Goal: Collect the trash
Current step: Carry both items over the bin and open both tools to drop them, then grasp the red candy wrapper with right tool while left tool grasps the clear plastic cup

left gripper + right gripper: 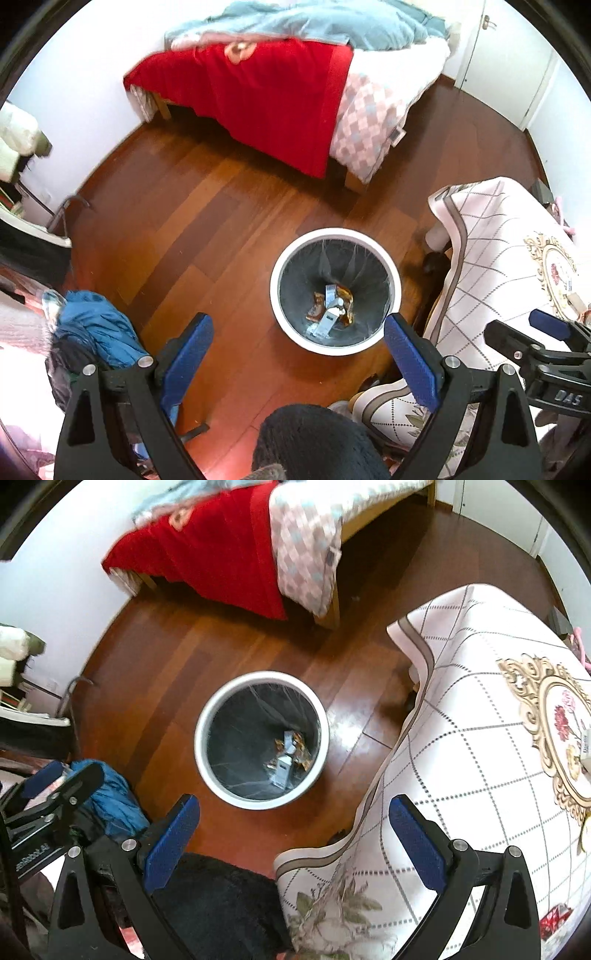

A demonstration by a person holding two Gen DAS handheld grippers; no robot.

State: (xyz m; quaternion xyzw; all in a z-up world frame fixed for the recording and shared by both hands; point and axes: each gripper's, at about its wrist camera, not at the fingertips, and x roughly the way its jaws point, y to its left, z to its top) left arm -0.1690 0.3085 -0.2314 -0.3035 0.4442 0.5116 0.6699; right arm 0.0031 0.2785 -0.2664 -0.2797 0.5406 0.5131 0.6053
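In the left wrist view the white trash bin [335,291] stands upright on the wooden floor [192,229] in the lower middle of the frame, just above and between the blue pads of the left gripper [298,338], with wrappers and a small carton [327,321] lying at its bottom, the carton's long axis running roughly up and down the frame. In the right wrist view the bin [261,739] sits at the centre, above the right gripper [294,821] and nearer its left pad, beside the cloth-covered table [480,738] on the right. Both grippers' jaws are spread wide, holding and touching nothing
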